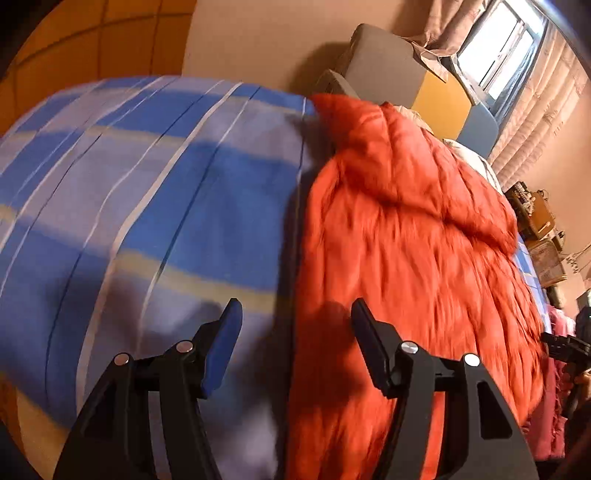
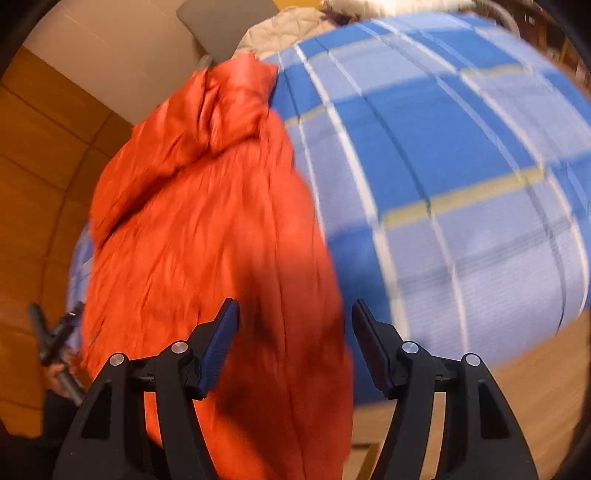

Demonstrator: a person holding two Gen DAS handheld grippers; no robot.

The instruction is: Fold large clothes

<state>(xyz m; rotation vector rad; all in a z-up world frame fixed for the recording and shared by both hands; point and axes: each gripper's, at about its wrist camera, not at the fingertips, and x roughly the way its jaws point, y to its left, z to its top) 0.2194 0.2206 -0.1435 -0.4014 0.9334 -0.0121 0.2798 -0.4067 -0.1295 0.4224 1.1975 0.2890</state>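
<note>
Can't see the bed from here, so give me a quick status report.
Left gripper and right gripper open, empty. Orange puffer jacket lying on blue plaid bedsheet. Nothing in the way.

One orange jacket (image 1: pixel 406 236). One blue checked sheet (image 1: pixel 147 192) under it. Two grippers: left (image 1: pixel 295 332), right (image 2: pixel 295 332), two fingers each. One window (image 1: pixel 498 48). One grey chair (image 1: pixel 384 62). One beige garment (image 2: pixel 280 29), partly hidden.

Warm dim light, window (image 1: pixel 495 55) glare, motion blur, fisheye-bent edges.
</note>
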